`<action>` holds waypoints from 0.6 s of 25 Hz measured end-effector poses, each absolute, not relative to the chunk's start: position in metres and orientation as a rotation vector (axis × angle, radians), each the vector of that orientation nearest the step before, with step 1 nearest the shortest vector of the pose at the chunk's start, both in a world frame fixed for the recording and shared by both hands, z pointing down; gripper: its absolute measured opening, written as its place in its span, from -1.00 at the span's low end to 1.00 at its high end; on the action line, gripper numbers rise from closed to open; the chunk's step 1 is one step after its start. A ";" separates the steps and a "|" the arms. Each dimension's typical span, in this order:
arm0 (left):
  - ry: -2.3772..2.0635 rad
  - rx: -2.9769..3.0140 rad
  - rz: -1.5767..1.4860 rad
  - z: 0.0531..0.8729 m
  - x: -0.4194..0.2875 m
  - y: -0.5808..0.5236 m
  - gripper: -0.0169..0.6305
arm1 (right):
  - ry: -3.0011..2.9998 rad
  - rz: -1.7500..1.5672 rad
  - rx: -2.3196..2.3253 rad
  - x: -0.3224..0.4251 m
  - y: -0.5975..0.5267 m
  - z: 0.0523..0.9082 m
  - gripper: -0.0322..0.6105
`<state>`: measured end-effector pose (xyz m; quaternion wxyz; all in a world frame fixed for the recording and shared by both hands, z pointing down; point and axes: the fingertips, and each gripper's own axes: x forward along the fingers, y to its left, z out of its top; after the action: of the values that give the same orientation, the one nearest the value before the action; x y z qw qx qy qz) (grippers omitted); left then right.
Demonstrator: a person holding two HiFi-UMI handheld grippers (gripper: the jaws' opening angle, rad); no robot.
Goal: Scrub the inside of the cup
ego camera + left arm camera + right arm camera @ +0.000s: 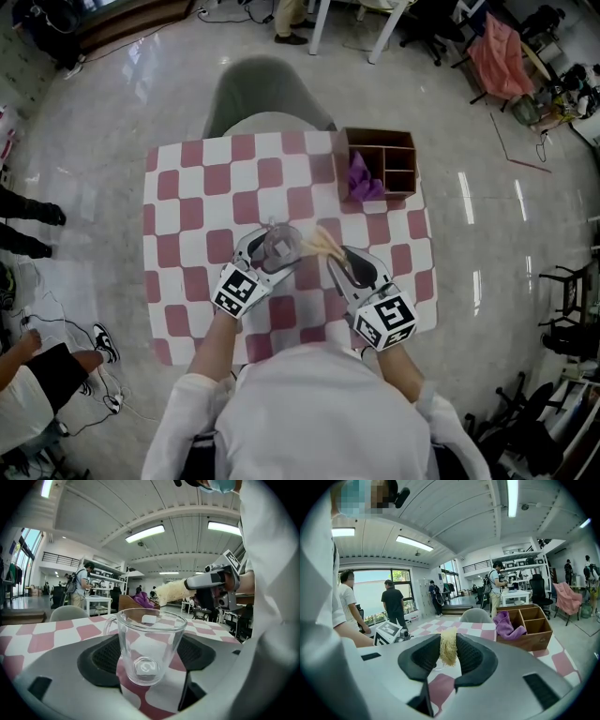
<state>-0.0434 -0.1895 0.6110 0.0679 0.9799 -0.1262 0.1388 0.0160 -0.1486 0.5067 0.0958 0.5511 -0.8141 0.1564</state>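
A clear glass cup with a handle stands upright on the checkered table, between the jaws of my left gripper. The jaws stand wide and the pads flank the cup's sides without squeezing it. In the head view the cup sits at the tip of the left gripper. My right gripper is shut on a pale yellow fibrous scrubber. The scrubber pokes out toward the cup, just to its right. From the left gripper view the scrubber hangs above and beyond the cup's rim.
A wooden compartment box with a purple cloth in it stands at the table's far right corner. A grey chair is tucked in at the far side. People stand around the room beyond.
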 end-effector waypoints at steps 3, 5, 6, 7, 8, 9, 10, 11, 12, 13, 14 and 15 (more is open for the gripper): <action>-0.376 2.952 0.435 0.613 -0.043 -0.191 0.16 | -2.411 0.464 1.633 0.017 -0.150 0.508 -0.56; -0.374 2.951 0.439 0.614 -0.042 -0.191 0.16 | -2.411 0.464 1.629 0.017 -0.150 0.509 -0.56; -0.374 2.951 0.440 0.614 -0.042 -0.191 0.16 | -2.410 0.464 1.626 0.016 -0.150 0.509 -0.56; -0.375 2.951 0.440 0.614 -0.042 -0.191 0.16 | -2.410 0.463 1.624 0.016 -0.149 0.509 -0.56; -0.376 2.952 0.442 0.614 -0.042 -0.191 0.16 | -2.410 0.461 1.622 0.015 -0.149 0.509 -0.56; -0.379 2.954 0.443 0.613 -0.042 -0.191 0.16 | -2.411 0.459 1.622 0.015 -0.148 0.508 -0.56; -0.382 2.955 0.445 0.613 -0.042 -0.190 0.16 | -2.412 0.457 1.621 0.015 -0.148 0.508 -0.56; -0.386 2.957 0.447 0.613 -0.042 -0.190 0.16 | -2.413 0.455 1.622 0.015 -0.147 0.507 -0.56; -0.391 2.958 0.449 0.613 -0.042 -0.190 0.16 | -2.414 0.453 1.623 0.015 -0.147 0.506 -0.56; -0.397 2.959 0.451 0.613 -0.042 -0.190 0.16 | -2.415 0.451 1.624 0.016 -0.146 0.505 -0.56; -0.403 2.960 0.454 0.612 -0.041 -0.190 0.16 | -2.415 0.448 1.625 0.016 -0.145 0.504 -0.56; -0.409 2.960 0.458 0.612 -0.041 -0.190 0.16 | -2.415 0.445 1.628 0.017 -0.145 0.503 -0.56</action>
<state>-0.0410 -0.1900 0.6121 0.0592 0.9774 -0.1352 0.1512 0.0168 -0.1446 0.5025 0.0977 0.5499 -0.8158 0.1504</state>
